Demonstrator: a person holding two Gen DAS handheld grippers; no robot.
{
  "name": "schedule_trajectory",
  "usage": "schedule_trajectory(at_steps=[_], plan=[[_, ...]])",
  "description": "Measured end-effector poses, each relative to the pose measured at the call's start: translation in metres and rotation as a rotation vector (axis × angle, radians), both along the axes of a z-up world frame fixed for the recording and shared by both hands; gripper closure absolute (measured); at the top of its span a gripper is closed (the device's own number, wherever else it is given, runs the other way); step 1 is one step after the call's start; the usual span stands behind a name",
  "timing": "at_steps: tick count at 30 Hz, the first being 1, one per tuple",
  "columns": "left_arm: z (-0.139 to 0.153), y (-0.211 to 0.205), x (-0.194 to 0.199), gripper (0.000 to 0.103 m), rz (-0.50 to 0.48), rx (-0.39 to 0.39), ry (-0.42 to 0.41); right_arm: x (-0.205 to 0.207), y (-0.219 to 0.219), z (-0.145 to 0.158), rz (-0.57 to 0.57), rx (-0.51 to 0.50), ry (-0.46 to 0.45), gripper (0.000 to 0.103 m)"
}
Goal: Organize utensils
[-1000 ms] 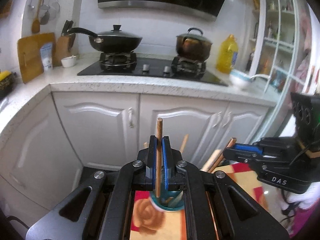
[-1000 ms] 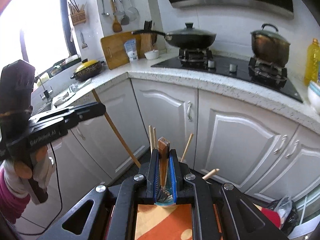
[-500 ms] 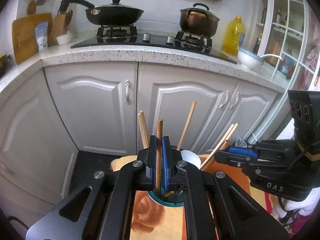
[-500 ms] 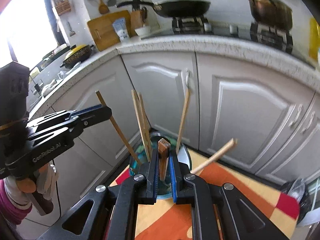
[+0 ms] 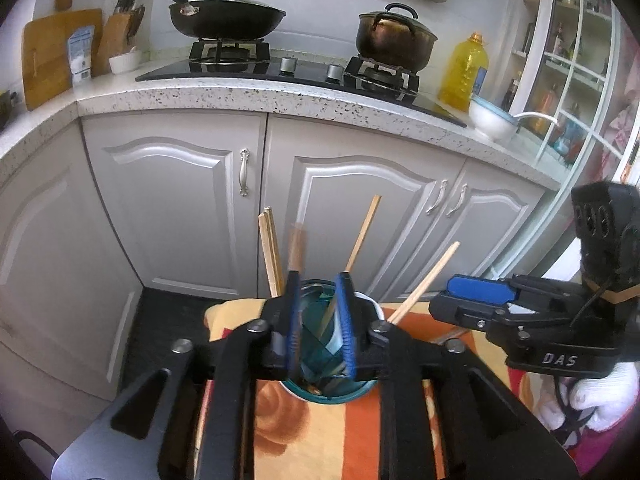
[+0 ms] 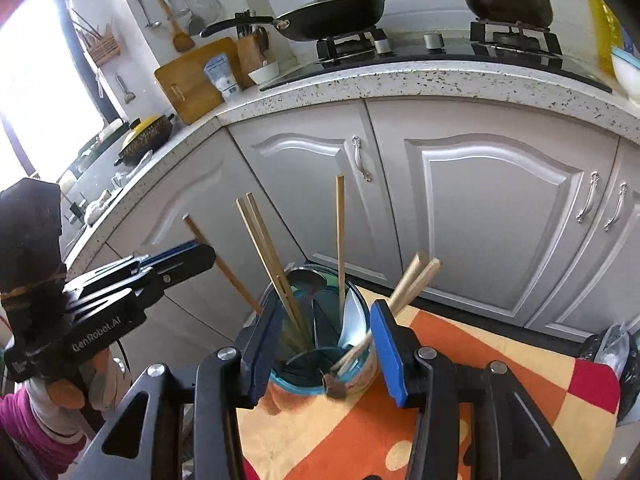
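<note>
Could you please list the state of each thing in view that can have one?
left gripper: jaws apart, just opened, gripping nothing.
right gripper: jaws apart, just opened, gripping nothing.
teal holder: upright on the cloth, holding utensils.
chopsticks: standing tilted in the holder.
white spoon: inside the holder.
wok: lidded, on the burner.
pot: lidded, on the burner.
cabinet doors: closed.
</note>
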State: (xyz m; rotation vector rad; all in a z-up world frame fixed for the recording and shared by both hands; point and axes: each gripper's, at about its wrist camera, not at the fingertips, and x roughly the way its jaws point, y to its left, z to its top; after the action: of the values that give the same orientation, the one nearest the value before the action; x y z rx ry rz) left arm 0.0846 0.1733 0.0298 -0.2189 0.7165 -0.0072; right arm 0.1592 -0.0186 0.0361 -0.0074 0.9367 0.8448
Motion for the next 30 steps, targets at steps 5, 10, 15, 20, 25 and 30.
schedule_trajectory(at_steps=[5, 10, 15, 20, 25, 30], plan=[[0.011, -0.001, -0.010, 0.065, 0.001, -0.011, -0.023, -0.005, -0.011, 0.001, -0.026, 0.006, 0.007, 0.059], [0.017, 0.002, -0.020, 0.064, 0.018, -0.020, -0.028, -0.017, -0.019, 0.012, -0.038, 0.010, -0.024, 0.059], [0.019, -0.007, -0.036, 0.064, 0.045, 0.035, -0.040, -0.034, -0.022, 0.025, -0.050, 0.009, -0.068, 0.059], [0.015, -0.019, -0.051, 0.064, 0.085, 0.099, -0.046, -0.055, -0.025, 0.031, -0.083, -0.001, -0.113, 0.059], [0.008, -0.029, -0.065, 0.064, 0.109, 0.145, -0.045, -0.074, -0.027, 0.029, -0.126, -0.019, -0.134, 0.058], [0.004, -0.035, -0.075, 0.064, 0.131, 0.163, -0.035, -0.087, -0.025, 0.026, -0.155, -0.032, -0.146, 0.057]])
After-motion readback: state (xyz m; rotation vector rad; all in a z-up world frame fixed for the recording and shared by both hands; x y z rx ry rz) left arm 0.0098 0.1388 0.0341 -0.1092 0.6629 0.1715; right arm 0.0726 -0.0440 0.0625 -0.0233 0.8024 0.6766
